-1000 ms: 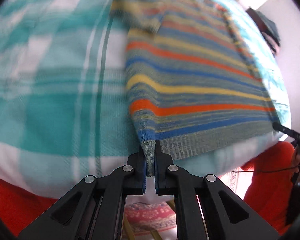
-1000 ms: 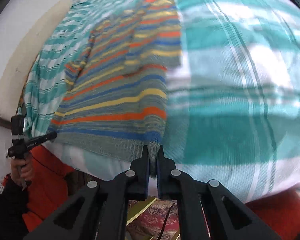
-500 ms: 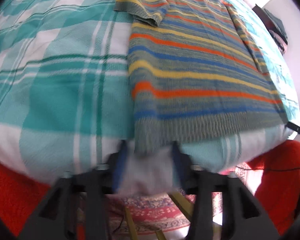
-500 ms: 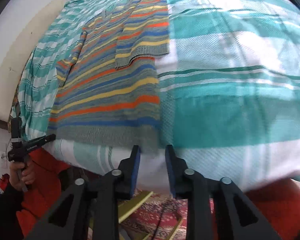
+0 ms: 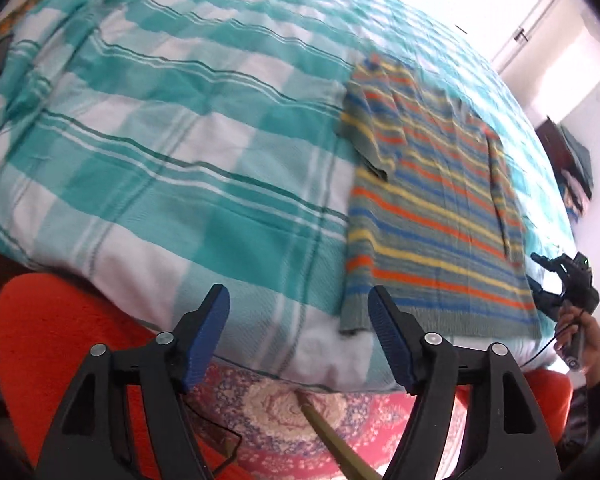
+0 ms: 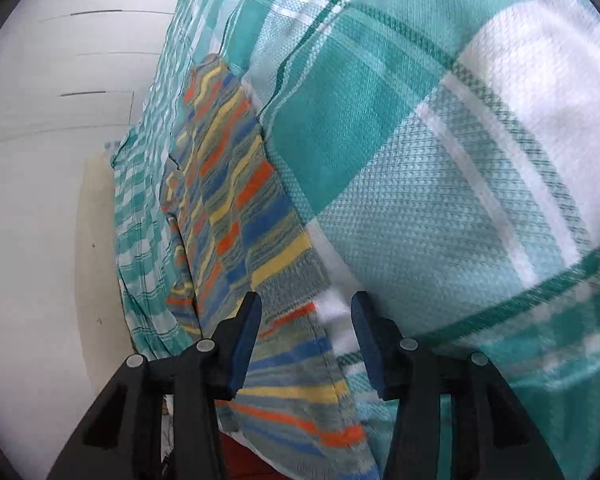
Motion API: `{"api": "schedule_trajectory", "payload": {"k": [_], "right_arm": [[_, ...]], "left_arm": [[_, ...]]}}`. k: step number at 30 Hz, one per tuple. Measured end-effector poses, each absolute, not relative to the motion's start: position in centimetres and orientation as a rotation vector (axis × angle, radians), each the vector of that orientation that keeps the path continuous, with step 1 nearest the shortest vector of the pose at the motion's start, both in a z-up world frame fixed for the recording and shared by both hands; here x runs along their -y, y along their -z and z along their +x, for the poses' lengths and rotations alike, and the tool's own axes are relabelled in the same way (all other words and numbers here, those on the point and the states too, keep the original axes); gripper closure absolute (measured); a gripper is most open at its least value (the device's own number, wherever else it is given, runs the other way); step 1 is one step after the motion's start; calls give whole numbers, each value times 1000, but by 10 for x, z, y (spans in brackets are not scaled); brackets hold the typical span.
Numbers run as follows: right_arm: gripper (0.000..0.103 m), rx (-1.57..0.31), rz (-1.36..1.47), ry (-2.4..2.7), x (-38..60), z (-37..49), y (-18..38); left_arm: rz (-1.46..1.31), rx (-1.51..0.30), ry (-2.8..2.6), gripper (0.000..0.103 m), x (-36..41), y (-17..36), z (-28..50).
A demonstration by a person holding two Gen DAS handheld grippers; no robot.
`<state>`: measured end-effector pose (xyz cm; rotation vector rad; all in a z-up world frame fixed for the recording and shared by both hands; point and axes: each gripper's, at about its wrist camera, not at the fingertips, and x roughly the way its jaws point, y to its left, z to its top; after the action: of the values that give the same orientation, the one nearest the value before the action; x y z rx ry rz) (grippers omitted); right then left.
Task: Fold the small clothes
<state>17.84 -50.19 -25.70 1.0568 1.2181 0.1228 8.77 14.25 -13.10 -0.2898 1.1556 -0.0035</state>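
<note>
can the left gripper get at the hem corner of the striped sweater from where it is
Probably yes: the left gripper is open, and the striped sweater lies flat on the bedspread, its near hem corner just ahead with nothing between.

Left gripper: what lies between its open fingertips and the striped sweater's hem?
Only teal-checked bedspread lies between the left gripper and the striped sweater, in the left wrist view.
</note>
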Motion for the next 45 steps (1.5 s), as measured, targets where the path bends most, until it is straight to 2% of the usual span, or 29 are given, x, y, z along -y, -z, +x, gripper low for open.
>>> {"api": "schedule_trajectory", "payload": {"k": [1,3,4,8,13,17,19,20,22,27,30,32,34,35,36,38,42,45], "right_arm": [[61,-1207,1056,-127,501,182,260],[78,-1197,1047,-127,500,187,266],[98,-1204,1039,-125,499,186,267],[100,-1149,883,-81,517,181,230],[100,-1066,480,67,570,224,147],[99,-1021,262,219,617,257,122],[95,-1068,352,208,639,264,138],[84,-1094,414,197,648,262,149],[74,-1107,506,183,658,255,166],[74,-1007,726,188,677,230,191],[66,-908,780,207,691,244,192],[45,-855,805,205,698,260,192],[38,-860,830,187,700,277,202],[39,-886,844,179,696,286,209],[43,-908,837,176,693,291,215],[99,-978,767,154,686,301,215],[100,-813,368,190,653,295,146],[100,-852,285,262,653,303,138]], "left_arm": [[-296,-1161,-3,28,-144,133,89],[-308,-1189,-14,28,-146,141,94],[-311,-1202,-20,29,-146,144,95],[-289,-1197,-24,29,-142,142,93],[-273,-1222,-25,29,-135,147,99],[-247,-1224,-13,29,-121,144,105],[-225,-1222,-8,29,-114,143,106],[-215,-1224,-7,29,-111,143,106],[-197,-1236,-8,29,-107,145,108],[-210,-1272,-11,29,-107,155,113],[-213,-1283,-15,29,-105,156,115],[-203,-1268,-24,29,-104,152,113],[-202,-1264,-34,29,-104,151,112],[-205,-1265,-40,29,-104,151,112],[-207,-1270,-46,29,-104,152,112],[-213,-1279,-59,29,-105,155,112],[-208,-1291,-70,29,-105,158,112],[-200,-1308,-65,29,-100,163,115]]}}
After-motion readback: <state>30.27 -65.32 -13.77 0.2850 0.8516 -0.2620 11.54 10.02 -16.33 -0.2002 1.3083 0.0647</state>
